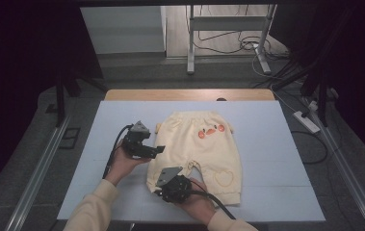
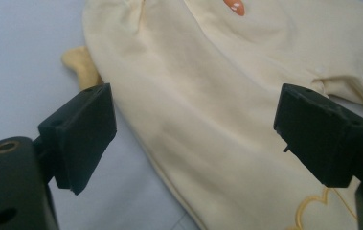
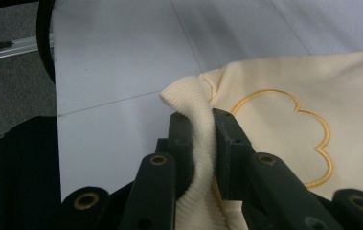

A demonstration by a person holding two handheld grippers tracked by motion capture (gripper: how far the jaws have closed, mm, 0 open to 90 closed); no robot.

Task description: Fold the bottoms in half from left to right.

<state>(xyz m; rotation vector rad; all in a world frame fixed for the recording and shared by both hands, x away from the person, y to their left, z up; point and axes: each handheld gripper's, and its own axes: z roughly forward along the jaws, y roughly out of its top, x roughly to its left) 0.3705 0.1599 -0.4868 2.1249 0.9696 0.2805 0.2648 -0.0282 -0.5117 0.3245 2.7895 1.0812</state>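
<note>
One yellow trousers (image 1: 197, 151), two grippers (image 1: 158, 150) (image 1: 162, 191)

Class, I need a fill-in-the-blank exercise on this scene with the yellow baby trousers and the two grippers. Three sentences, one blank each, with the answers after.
1. The right gripper is shut on the ribbed ____ of the yellow trousers.
2. The left gripper hangs over the trousers with its jaws ____.
3. The outline stitched near the held leg end is a ____.

Missing words: cuff; open; cloud

pants (image 2: 227, 110) cut off at picture edges, ribbed cuff (image 3: 196, 143) partly hidden between jaws
</note>
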